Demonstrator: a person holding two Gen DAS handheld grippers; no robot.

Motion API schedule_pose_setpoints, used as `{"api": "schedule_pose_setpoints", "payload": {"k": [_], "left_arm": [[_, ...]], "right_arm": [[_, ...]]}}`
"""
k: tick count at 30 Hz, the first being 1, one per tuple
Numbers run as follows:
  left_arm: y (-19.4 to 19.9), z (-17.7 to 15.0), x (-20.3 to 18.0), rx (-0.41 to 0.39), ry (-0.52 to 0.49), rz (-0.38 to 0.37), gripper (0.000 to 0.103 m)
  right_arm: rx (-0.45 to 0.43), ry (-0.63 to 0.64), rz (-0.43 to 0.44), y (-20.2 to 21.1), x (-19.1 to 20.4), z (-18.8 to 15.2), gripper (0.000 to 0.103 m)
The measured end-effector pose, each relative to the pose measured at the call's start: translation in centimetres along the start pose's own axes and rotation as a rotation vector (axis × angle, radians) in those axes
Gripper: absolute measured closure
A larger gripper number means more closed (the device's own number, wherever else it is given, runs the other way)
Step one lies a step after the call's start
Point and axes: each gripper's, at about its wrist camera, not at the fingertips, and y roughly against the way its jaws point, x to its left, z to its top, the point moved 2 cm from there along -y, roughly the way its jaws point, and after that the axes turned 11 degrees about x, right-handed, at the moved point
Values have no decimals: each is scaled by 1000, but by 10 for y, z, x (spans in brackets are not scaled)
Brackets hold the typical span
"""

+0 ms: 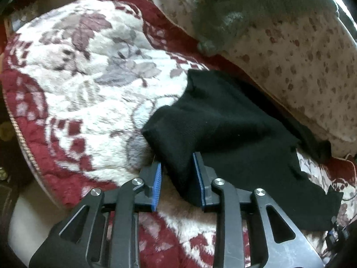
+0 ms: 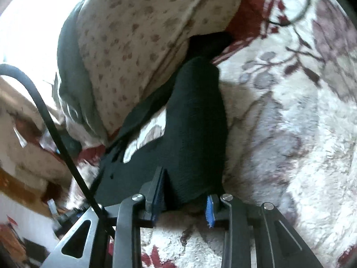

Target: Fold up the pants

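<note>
The black pants [image 1: 225,122] lie on a fluffy white and red floral blanket [image 1: 84,71], partly bunched. In the left wrist view my left gripper [image 1: 177,175] has its blue-padded jaws open, with a fold of the black fabric lying between them. In the right wrist view the pants [image 2: 196,122] stretch away toward a pillow. My right gripper [image 2: 186,197] is also open, its jaws standing on either side of the near edge of the fabric. Neither gripper is closed on the cloth.
A cream pillow with brown spots [image 1: 301,71] lies along the far edge of the pants, also in the right wrist view [image 2: 138,44]. A grey garment [image 1: 241,11] rests on it. A black cable [image 2: 51,122] crosses the left side. The blanket's edge [image 1: 20,138] drops off at left.
</note>
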Motion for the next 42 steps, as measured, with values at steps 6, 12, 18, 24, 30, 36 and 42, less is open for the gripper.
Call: {"api": "schedule_pose_setpoints", "payload": {"k": [6, 12, 18, 24, 30, 36, 42], "left_arm": [[41, -11, -8, -105, -47, 41, 77], [54, -28, -59, -92, -169, -70, 77], [37, -56, -145, -38, -343, -178, 77], [20, -86, -217, 14, -515, -220, 77], [9, -107, -251, 60, -586, -254, 77], [-8, -113, -258, 105, -594, -251, 77], [-7, -125, -268, 160, -601, -360, 77]], "right_arm": [[-44, 14, 68, 18, 1, 10, 73], [-120, 25, 205, 29, 9, 23, 66], [-156, -122, 312, 8, -13, 44, 57], [-273, -87, 236, 44, -5, 44, 57], [-304, 35, 75, 73, 3, 26, 57], [-296, 55, 9, 73, -4, 13, 53], [-254, -178, 130, 72, -50, 13, 52]]}}
